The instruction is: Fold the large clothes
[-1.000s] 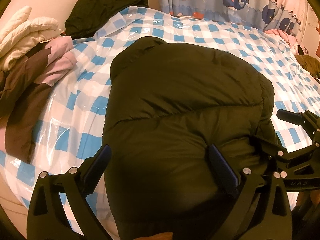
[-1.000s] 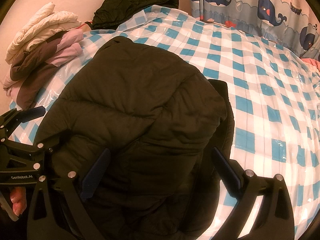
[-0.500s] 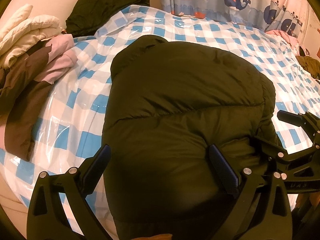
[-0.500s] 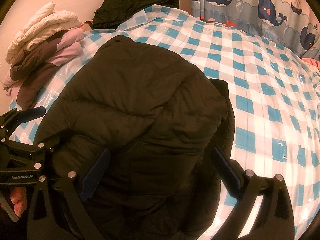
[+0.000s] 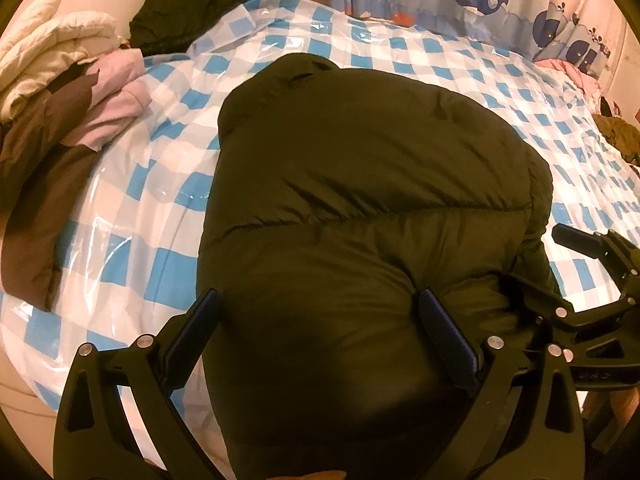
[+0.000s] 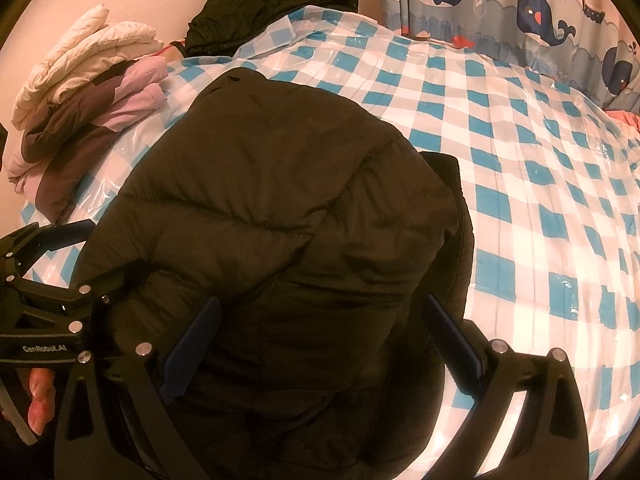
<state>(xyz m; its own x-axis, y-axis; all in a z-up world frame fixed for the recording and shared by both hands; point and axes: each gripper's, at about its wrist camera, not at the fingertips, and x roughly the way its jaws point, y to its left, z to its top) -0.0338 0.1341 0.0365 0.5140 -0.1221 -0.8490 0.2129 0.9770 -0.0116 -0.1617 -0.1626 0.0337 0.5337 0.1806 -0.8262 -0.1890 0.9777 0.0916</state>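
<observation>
two sets of tongs hang side by side over the near end of a dark puffer jacket (image 5: pixel 360 184) folded into a thick bundle on a bed (image 6: pixel 520 184) covered in blue-and-white checked plastic sheeting. the left tongs (image 5: pixel 316 332) are spread wide, with the jacket's near edge bulging up between the blue-padded fingers (image 5: pixel 444 344); whether the pads touch the fabric cannot be told. the right tongs (image 6: pixel 320 336) are likewise spread wide over the jacket's near right side, one finger over the dark fabric and the other near the jacket's edge, above the checked sheeting. in the left wrist view the right tongs appear at the right edge, just beside the jacket; in the right wrist view the left tongs show at the left edge, with a person's fingers (image 6: pixel 38 396) on the handle below. the jacket lies lengthwise away from the cameras, its quilted seams running across. a stack of folded clothes (image 6: pixel 80 120) in cream, pink and brown sits at the bed's left side, near the jacket but apart from it. another dark garment (image 5: pixel 208 0) lies heaped at the far left corner against the wall. a whale-print curtain (image 6: pixel 500 4) hangs beyond the bed.
</observation>
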